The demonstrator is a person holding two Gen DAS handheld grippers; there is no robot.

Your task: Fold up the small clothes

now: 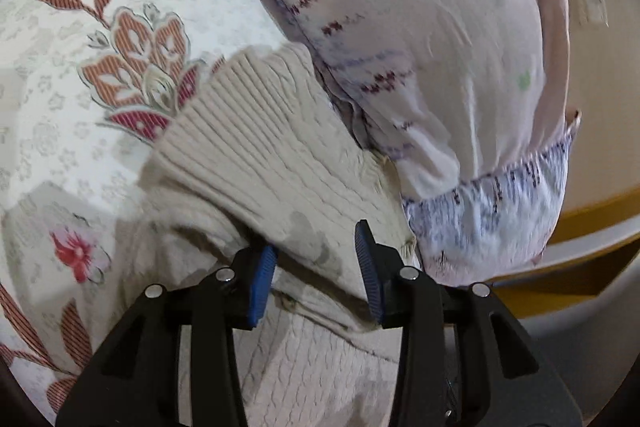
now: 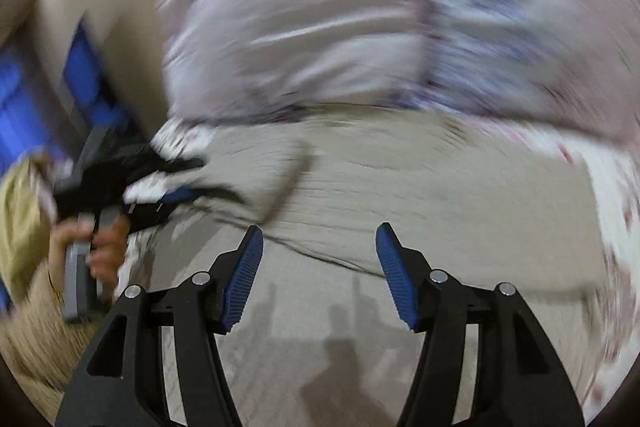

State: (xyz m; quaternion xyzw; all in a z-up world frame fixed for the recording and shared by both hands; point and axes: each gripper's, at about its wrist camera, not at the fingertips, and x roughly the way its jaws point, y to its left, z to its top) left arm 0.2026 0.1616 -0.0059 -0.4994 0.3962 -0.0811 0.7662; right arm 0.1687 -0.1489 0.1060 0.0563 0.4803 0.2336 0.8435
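A: Start close. What is right by the left gripper [image 1: 316, 269]?

B: The cream knit sweater [image 1: 256, 163]. A fold of it runs between the blue pads [image 1: 262, 281], but the jaws stand partly apart and I see gaps, so they are not pinching it. It lies on the flowery bedspread [image 1: 80, 75].

A: And the right gripper [image 2: 320, 267]?

B: Its jaws are apart too, with nothing in them. It hangs over the same sweater [image 2: 420, 179]. That picture is very smeary.

A: What could go wrong?

B: I think the fold could flop open, because nothing pins it. A pad could also snag the loose knit and drag it crooked. And the two grippers are near each other. The left one [image 2: 132, 187] shows at the side of the right view, with the person's hand [image 2: 100, 247] on it. They could bump.

A: Anything a bit farther off?

B: Yes, a pale printed cloth [image 1: 420, 39] is bunched just behind the sweater, touching it. A sweep that way could catch it and mix the two up.

A: Where is there room?

B: On the bare bedspread to the left in the left view. To the right the bed ends at a yellow-brown edge [image 1: 592, 215], so cloth pushed there might slide off.
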